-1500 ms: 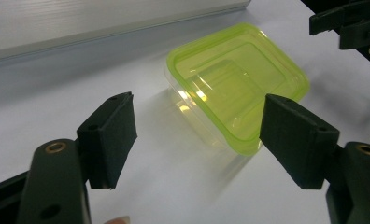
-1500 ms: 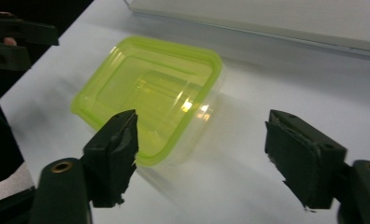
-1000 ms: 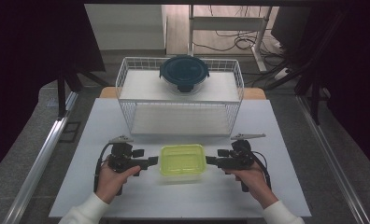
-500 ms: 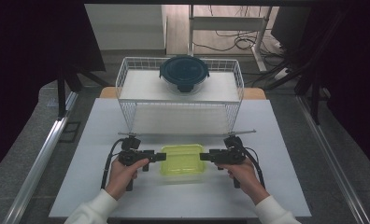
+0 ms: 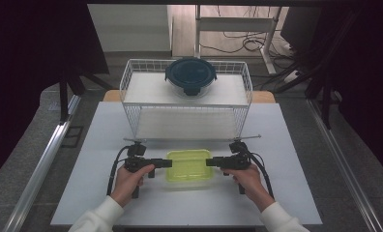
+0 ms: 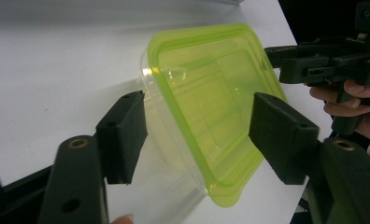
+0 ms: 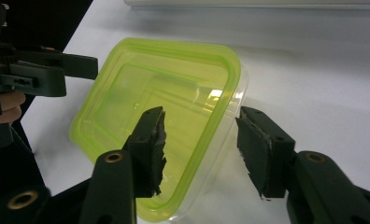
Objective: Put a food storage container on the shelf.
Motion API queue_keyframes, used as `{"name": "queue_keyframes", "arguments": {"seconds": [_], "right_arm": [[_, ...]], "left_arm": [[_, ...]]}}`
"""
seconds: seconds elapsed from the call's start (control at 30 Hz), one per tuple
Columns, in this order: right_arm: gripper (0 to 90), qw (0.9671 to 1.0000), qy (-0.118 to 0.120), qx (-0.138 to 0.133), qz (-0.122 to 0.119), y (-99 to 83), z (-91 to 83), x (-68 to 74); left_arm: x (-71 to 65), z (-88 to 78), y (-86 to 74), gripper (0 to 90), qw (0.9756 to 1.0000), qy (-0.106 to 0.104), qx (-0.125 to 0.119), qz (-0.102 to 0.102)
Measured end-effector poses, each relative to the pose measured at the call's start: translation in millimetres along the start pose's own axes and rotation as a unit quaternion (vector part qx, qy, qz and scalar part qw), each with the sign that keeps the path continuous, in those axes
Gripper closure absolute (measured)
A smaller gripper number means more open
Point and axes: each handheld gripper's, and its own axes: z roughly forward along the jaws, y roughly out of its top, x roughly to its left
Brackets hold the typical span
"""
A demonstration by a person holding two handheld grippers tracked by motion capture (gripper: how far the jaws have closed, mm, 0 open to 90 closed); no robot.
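A clear plastic container with a yellow-green lid (image 5: 190, 165) sits on the white table (image 5: 97, 140), near the person's edge and in front of the white wire basket (image 5: 131, 79). The lid is on, and through it and the clear walls nothing can be seen inside the container (the tint makes it hard to be sure). The left gripper (image 5: 164, 163) comes in from the container's left end and the right gripper (image 5: 212, 162) from its right end, both held level and pointing at each other across it. In the left gripper view, the left gripper (image 6: 197, 135) has its jaws either side of the near end of the container (image 6: 206, 102); they have just been closing, yet a gap shows between each pad and the plastic, so they stand apart and grip nothing. In the right gripper view, the right gripper (image 7: 199, 149) straddles a corner of the container (image 7: 150, 102), one jaw over the lid and the other outside the clear wall; its jaws too have just been closing, and the outer pad is clear of the wall, so there is no clamp here either. On the basket's upper shelf stands a round container with a dark blue clip lid (image 5: 190, 76), shut, its contents hidden.
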Motion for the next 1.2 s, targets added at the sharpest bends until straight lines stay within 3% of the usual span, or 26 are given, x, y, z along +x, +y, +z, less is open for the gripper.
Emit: {"name": "queue_keyframes", "arguments": {"seconds": [0.3,0.47,0.57,0.67,0.93,1.2], "right_arm": [[60.7,0.9986,0.030,0.011,0.041,-2.1,6.5,-11.5],[72.6,0.9980,0.038,0.016,0.049,-3.0,6.2,-14.2],[74.8,0.9972,0.043,0.013,0.060,-3.7,4.6,-13.8],[77.0,0.9969,0.046,0.008,0.063,-3.8,0.9,-12.4],[78.4,0.9989,0.035,-0.007,0.031,-4.5,-5.6,-0.6],[78.4,0.9992,0.021,-0.031,-0.016,-1.0,-20.0,16.6]], "left_arm": [[8.0,9.9,-2.6,49.9,0.9991,-0.025,0.023,-0.025],[9.5,11.8,-2.9,65.7,0.9981,-0.036,0.031,-0.039],[8.9,10.3,-3.3,72.2,0.9983,-0.034,0.028,-0.038],[8.9,6.1,-3.2,77.4,0.9977,-0.047,0.017,-0.045],[2.2,-4.5,-3.2,80.7,0.9983,-0.051,0.001,-0.026],[-15.8,-19.8,-1.3,80.7,0.9985,-0.047,-0.026,0.014]]}}
